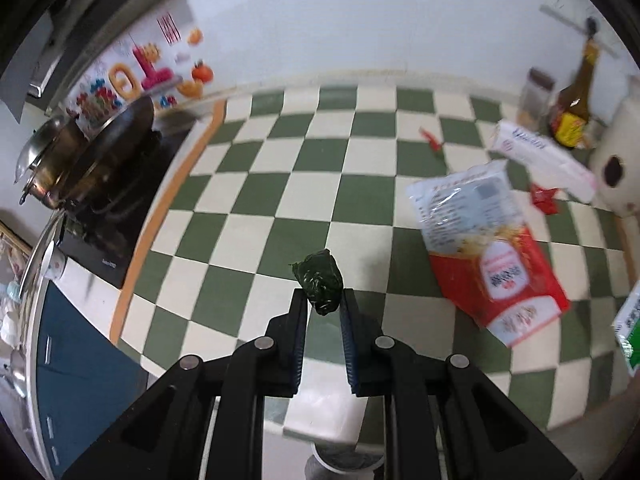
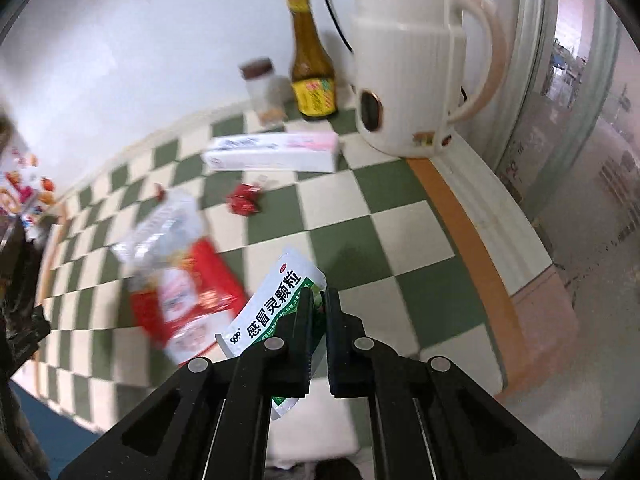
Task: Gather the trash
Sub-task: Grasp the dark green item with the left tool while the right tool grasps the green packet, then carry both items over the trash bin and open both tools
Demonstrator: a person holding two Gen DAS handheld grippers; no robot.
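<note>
My left gripper is shut on a crumpled dark green wrapper and holds it above the checkered counter. My right gripper is shut on a white and green medicine sachet, lifted over the counter; the sachet's edge also shows in the left wrist view. A red and white food bag lies on the counter, also in the right wrist view. A crumpled red wrapper and a small red scrap lie further back.
A long white box, a brown sauce bottle, a small jar and a white kettle stand at the back right. A stove with a pan is at the left. The counter's orange edge runs along the right.
</note>
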